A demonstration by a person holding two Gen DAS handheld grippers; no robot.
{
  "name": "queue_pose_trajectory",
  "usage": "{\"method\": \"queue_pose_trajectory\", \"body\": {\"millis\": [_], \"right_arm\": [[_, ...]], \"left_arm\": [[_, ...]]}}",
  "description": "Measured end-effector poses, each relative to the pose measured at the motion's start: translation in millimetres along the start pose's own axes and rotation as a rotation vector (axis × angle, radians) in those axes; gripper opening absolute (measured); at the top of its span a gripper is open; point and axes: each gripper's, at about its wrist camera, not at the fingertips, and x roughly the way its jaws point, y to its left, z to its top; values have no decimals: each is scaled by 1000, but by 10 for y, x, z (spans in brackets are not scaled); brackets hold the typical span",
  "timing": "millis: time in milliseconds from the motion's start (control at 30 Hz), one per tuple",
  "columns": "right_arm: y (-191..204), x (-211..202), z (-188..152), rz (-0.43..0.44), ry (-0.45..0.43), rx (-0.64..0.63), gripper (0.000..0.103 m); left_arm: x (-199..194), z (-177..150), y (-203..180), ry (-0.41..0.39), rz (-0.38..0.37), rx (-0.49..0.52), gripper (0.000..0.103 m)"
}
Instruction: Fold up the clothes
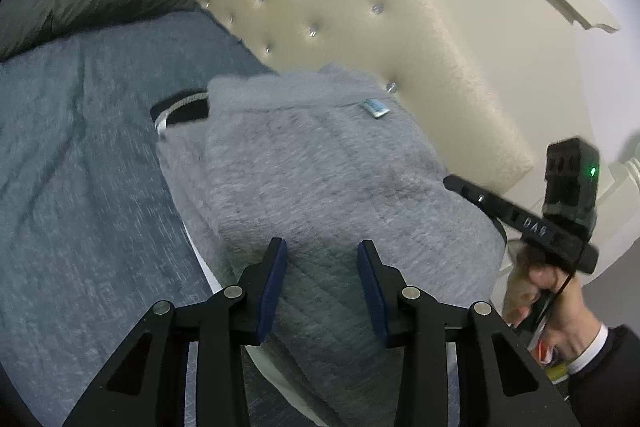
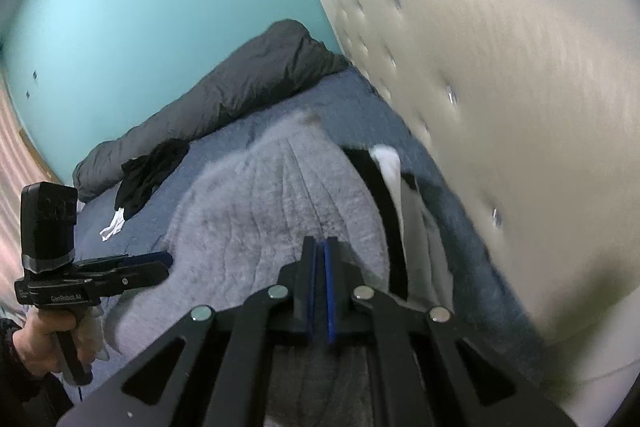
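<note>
Your left tool [image 1: 322, 259] hangs with its blue pads apart over the near edge of the fluffy grey garment [image 1: 320, 163], gripping nothing. Your right tool [image 2: 320, 259] is fully closed above the same garment, which lies on the blue bedspread [image 1: 80, 147] beside the tufted cream headboard [image 1: 360, 27]. Farther off sits a dark grey pillow [image 2: 224, 95].

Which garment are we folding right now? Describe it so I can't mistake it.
On the blue bedspread, beside the cream tufted headboard, lies a fluffy light-grey garment. A small blue label marks it, unlike the crumpled black clothing farther off.
</note>
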Motion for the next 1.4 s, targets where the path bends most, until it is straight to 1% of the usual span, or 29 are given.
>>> {"method": "queue_pose_trajectory", "body": {"millis": [100,167,233,333,433,533,733,867,933,1000,1067,1200,1333,1400], "right_arm": [[154,-43,219,-8,-8,-48,3],[233,-12,347,-13,-4,-68,3],[285,100,444,-22,32,-77,3],[320,308,517,-46,122,-90,3],[314,508,519,-81,202,-93,3],[244,660,473,-108,256,-57,3],[121,847,292,-146,307,-36,2],[81,691,371,-121,268,-7,2],[73,487,406,-100,215,16,2],[111,322,395,-92,187,3,2],[116,150,325,-80,163,2,2],[152,-43,110,-57,153,14,2],[126,-97,-101,-58,150,31,2],[71,-64,-141,-63,139,57,2]], "left_arm": [[-135,105,-84,-32,2,17,40],[-139,131,-141,-32,-8,20,40],[-133,153,-198,-29,-20,23,40],[-91,105,-265,-8,-26,36,40],[-36,53,-255,8,-26,32,40],[7,-11,-200,24,-24,22,40],[49,-83,-111,36,-25,9,40],[42,-82,-130,38,-27,16,40],[14,-59,-148,35,-25,22,40],[-40,-56,-160,31,-27,26,40],[-94,-53,-175,27,-29,31,40],[-139,-56,-225,25,-39,38,40],[-113,-89,-284,33,-43,50,40],[-75,-117,-281,41,-36,52,40]]}}
